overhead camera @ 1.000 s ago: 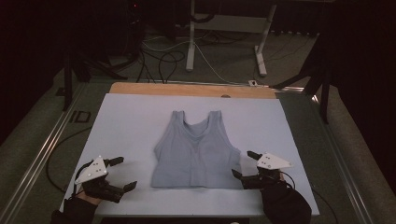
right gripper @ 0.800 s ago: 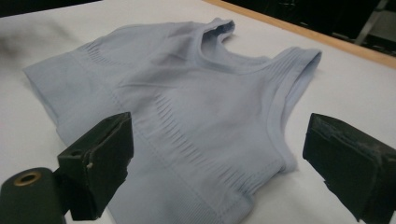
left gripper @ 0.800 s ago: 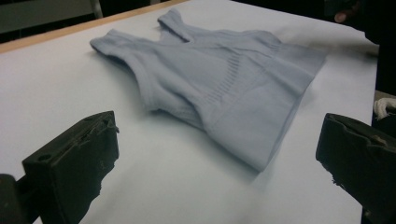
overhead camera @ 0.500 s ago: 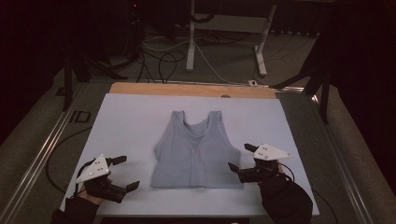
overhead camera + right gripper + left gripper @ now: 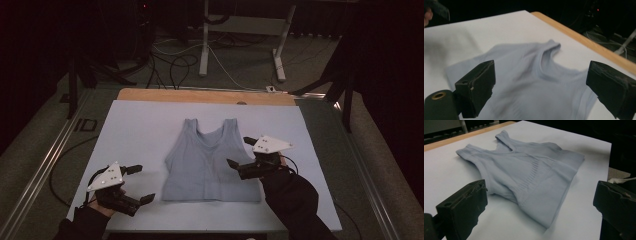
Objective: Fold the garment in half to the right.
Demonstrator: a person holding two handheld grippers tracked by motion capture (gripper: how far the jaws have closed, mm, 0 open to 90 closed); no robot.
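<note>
A pale blue-grey tank top (image 5: pixel 210 160) lies flat on the white sheet (image 5: pixel 140 130), straps toward the far edge. My left gripper (image 5: pixel 143 183) rests open on the sheet just left of the top's bottom hem corner, apart from the cloth. In the left gripper view the tank top (image 5: pixel 529 170) spreads ahead between the wide black jaws. My right gripper (image 5: pixel 239 151) hovers open at the top's right side, near the armhole. In the right gripper view the tank top (image 5: pixel 524 57) lies under and between the spread jaws, nothing pinched.
A wooden strip (image 5: pixel 200 96) borders the sheet's far edge. A metal rail (image 5: pixel 45 165) runs along the table's left. Beyond the table stand white frame legs (image 5: pixel 204 45) and loose cables (image 5: pixel 170 55) on the dark floor.
My right gripper has moved forward and left from the sheet's near right onto the tank top's right side. The left gripper has hardly shifted. The tank top lies as before.
</note>
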